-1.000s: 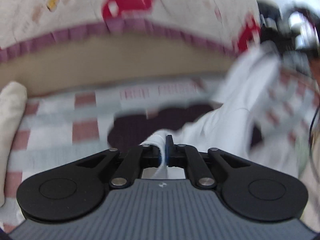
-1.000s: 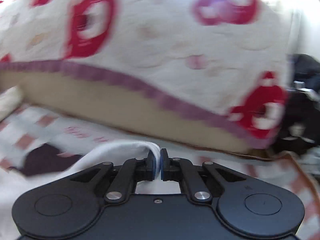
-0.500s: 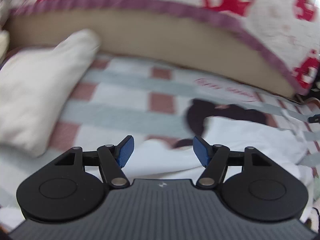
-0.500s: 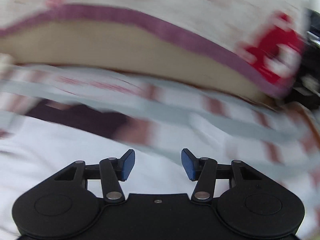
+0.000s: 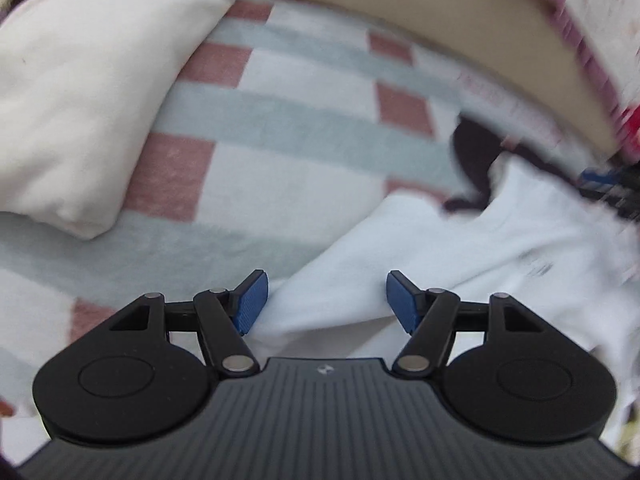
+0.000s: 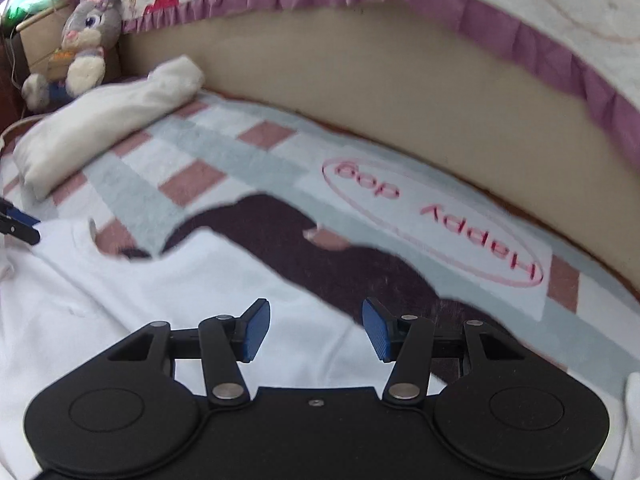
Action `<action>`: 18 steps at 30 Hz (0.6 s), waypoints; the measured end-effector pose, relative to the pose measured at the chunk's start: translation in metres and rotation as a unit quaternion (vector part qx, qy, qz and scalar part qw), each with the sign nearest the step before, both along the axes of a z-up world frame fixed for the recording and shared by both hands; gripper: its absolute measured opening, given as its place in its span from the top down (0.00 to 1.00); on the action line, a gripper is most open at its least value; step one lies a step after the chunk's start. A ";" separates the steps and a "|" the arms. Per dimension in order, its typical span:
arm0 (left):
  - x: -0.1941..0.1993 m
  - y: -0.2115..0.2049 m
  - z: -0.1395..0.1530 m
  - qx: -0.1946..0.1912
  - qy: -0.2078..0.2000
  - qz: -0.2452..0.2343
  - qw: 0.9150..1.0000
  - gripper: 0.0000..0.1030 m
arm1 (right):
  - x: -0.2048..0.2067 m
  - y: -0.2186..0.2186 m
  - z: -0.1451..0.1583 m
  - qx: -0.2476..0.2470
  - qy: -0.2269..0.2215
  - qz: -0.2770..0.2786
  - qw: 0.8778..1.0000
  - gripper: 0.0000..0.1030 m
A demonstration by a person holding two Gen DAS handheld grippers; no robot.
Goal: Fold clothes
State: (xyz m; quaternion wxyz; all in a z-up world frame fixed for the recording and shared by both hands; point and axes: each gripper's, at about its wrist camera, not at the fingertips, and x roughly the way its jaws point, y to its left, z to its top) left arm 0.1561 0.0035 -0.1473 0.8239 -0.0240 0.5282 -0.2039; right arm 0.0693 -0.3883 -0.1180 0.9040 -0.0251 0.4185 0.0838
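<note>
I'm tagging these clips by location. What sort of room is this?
Most likely a bedroom: a checked blanket spread like bedding, a white pillow, and a plush bunny in the corner.

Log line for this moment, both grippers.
left gripper open | right gripper open | white garment lying on checked blanket, unheld

Both tongs, left (image 5: 323, 301) and right (image 6: 315, 329), have let go of the white garment (image 6: 160, 288), now lying flat.
</note>
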 end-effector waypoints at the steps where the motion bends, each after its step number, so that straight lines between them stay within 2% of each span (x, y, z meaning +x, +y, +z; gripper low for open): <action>1: -0.004 -0.002 -0.002 0.002 -0.002 -0.005 1.000 0.36 | 0.001 -0.004 -0.007 0.001 0.009 0.004 1.000 0.45; 4: -0.015 0.000 -0.004 -0.011 -0.004 -0.005 1.000 0.36 | 0.003 -0.020 -0.022 -0.006 0.030 -0.017 0.999 0.44; 5: -0.016 0.004 -0.005 -0.024 0.007 -0.003 1.000 0.36 | 0.003 -0.024 -0.027 -0.011 0.034 -0.032 0.999 0.43; 6: -0.016 0.007 -0.005 -0.031 0.013 0.002 0.999 0.37 | 0.003 -0.029 -0.032 -0.016 0.038 -0.046 0.998 0.35; 7: -0.017 0.009 -0.005 -0.038 0.019 0.007 0.999 0.37 | 0.002 -0.033 -0.036 -0.020 0.040 -0.060 0.997 0.23; 9: -0.017 0.013 -0.006 -0.053 0.031 0.016 0.998 0.41 | -0.001 -0.035 -0.042 -0.012 0.026 -0.084 0.996 0.20; 11: -0.018 0.016 -0.006 -0.063 0.040 0.024 0.997 0.44 | -0.003 -0.033 -0.046 -0.015 0.008 -0.078 0.997 0.17; 13: -0.025 0.006 -0.005 -0.038 0.022 0.009 0.999 0.44 | -0.001 -0.034 -0.047 -0.021 -0.003 -0.063 0.998 0.12; 15: -0.032 -0.002 -0.005 -0.022 0.011 -0.012 1.000 0.38 | 0.001 -0.038 -0.047 -0.009 -0.003 -0.051 0.999 0.12; 16: -0.035 -0.004 -0.005 -0.022 0.011 -0.025 0.999 0.37 | 0.002 -0.038 -0.044 0.004 0.006 -0.038 0.999 0.16; 17: -0.038 -0.003 -0.006 -0.027 0.013 -0.038 0.999 0.32 | 0.003 -0.038 -0.042 0.017 0.015 -0.025 0.999 0.29; 18: -0.040 -0.003 -0.007 -0.032 0.015 -0.048 0.998 0.32 | 0.003 -0.038 -0.040 0.029 0.025 -0.010 0.999 0.64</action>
